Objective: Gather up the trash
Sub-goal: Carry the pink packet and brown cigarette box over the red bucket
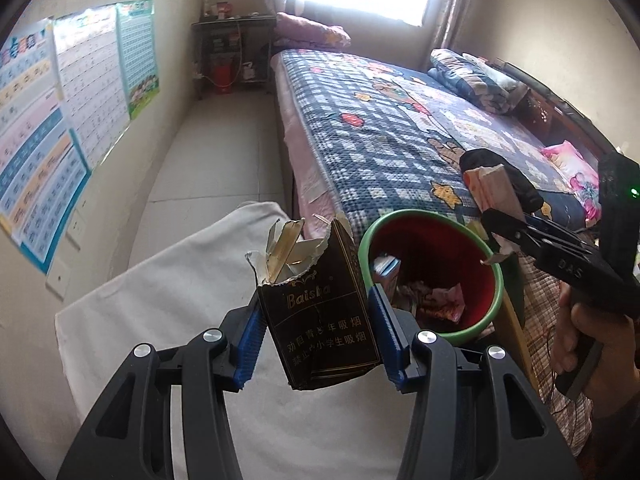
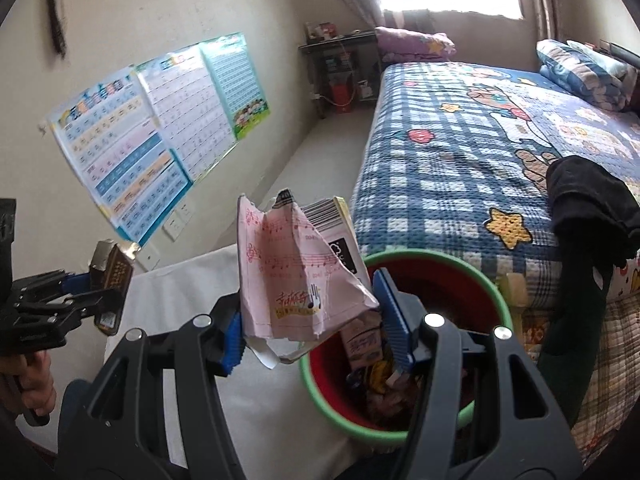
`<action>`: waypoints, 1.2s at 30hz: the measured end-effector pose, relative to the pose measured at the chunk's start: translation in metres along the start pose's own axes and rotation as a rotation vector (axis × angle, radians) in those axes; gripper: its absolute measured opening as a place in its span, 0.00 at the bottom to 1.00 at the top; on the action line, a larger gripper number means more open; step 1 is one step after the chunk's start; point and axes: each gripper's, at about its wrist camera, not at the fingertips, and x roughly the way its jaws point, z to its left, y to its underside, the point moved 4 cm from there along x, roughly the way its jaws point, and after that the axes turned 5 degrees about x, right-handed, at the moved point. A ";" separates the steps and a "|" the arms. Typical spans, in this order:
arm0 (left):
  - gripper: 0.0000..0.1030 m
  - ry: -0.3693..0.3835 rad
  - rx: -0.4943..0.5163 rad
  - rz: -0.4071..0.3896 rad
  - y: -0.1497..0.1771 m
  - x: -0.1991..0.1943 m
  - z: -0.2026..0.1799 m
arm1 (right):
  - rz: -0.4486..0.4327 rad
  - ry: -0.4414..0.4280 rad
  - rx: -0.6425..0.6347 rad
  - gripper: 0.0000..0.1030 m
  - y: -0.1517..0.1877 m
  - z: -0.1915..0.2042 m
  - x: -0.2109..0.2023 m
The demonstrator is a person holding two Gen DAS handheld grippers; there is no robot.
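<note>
Left tool (image 1: 316, 316) is pinching a torn-open dark brown cigarette pack (image 1: 320, 312), blue pads against both of its sides, pack upright with foil sticking out the top. It sits in the air over the white cloth (image 1: 160, 300), just left of the bin (image 1: 496, 280). Right tool (image 2: 310, 316) is pinching a crumpled pink paper carton (image 2: 296, 272), barcode side facing away, held at the near-left rim of the bin (image 2: 504, 304). The bin is red inside with a green rim and already has wrappers and a small carton in it. It stands beside the bed (image 1: 380, 128) with the blue checked quilt. A black garment (image 2: 588, 208) hangs over the bed edge right of the bin. Posters (image 1: 60, 112) on the left wall.
</note>
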 end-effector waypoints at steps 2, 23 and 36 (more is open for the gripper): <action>0.46 0.002 0.013 0.002 -0.007 0.005 -0.002 | -0.012 0.009 0.013 0.54 -0.007 -0.007 0.004; 0.46 0.162 0.028 0.037 0.039 0.061 -0.094 | 0.083 0.131 0.013 0.54 0.063 -0.053 -0.037; 0.45 0.211 0.037 0.062 0.019 0.089 -0.098 | 0.104 0.140 0.077 0.54 0.071 -0.072 -0.011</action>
